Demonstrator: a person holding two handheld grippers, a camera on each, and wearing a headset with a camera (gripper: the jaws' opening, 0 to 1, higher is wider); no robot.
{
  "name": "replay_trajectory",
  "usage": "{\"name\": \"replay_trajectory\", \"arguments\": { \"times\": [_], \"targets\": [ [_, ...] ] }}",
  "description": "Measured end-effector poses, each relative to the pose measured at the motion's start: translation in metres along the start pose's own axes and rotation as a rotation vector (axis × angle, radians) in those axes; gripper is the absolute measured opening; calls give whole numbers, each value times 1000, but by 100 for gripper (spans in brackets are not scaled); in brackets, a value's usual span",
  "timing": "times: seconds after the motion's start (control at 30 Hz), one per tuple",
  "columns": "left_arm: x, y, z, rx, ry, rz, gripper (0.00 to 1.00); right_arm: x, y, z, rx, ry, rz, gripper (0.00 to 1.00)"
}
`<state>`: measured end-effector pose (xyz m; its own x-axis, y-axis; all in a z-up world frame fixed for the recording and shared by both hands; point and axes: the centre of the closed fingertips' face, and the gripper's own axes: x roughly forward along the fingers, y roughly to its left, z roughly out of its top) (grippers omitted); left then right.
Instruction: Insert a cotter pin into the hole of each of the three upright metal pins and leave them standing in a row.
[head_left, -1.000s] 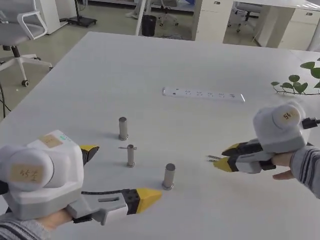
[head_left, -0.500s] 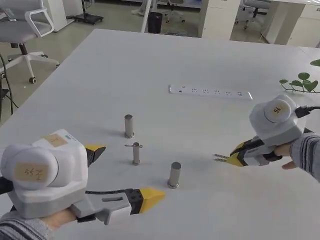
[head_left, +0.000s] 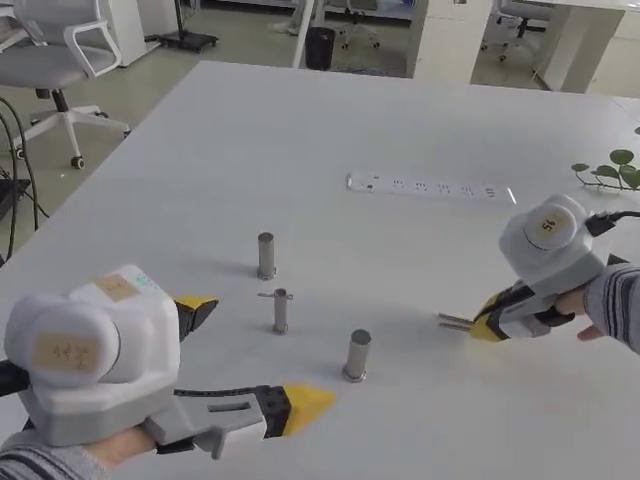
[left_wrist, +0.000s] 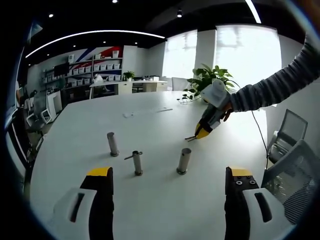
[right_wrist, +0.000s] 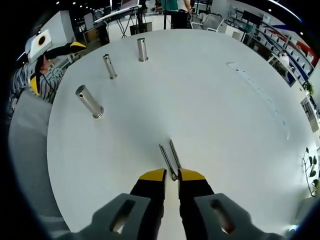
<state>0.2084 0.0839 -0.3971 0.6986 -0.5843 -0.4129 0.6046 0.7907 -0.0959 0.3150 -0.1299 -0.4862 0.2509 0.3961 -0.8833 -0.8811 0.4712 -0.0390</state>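
Observation:
Three upright metal pins stand in a slanted row on the white table: a far pin (head_left: 266, 255), a middle pin (head_left: 281, 311) with a cotter pin through its top, and a near pin (head_left: 356, 355). My left gripper (head_left: 255, 355) is open at the lower left, its yellow-tipped jaws wide apart, short of the pins (left_wrist: 135, 163). My right gripper (head_left: 484, 324) at the right is shut on a cotter pin (right_wrist: 171, 155), whose two legs (head_left: 452, 321) stick out toward the near pin (right_wrist: 89, 101).
A white power strip (head_left: 430, 187) lies across the table behind the pins. Green plant leaves (head_left: 608, 167) reach in at the right edge. Office chairs (head_left: 62, 60) and desks stand beyond the table.
The head camera has shifted, so the pins sit lower and further right in view. My right gripper with the cotter pin has lowered slightly toward the table. The pins stand as before.

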Motion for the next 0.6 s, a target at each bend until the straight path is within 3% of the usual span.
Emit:
{"name": "replay_trajectory", "arguments": {
  "times": [0.2, 0.6],
  "targets": [
    [0, -2, 2, 4, -2, 5, 92, -1, 0, -1, -30, 20, 6, 3],
    [-2, -4, 5, 1, -5, 12, 92, -1, 1, -4, -189, 85, -4, 3]
  ]
}}
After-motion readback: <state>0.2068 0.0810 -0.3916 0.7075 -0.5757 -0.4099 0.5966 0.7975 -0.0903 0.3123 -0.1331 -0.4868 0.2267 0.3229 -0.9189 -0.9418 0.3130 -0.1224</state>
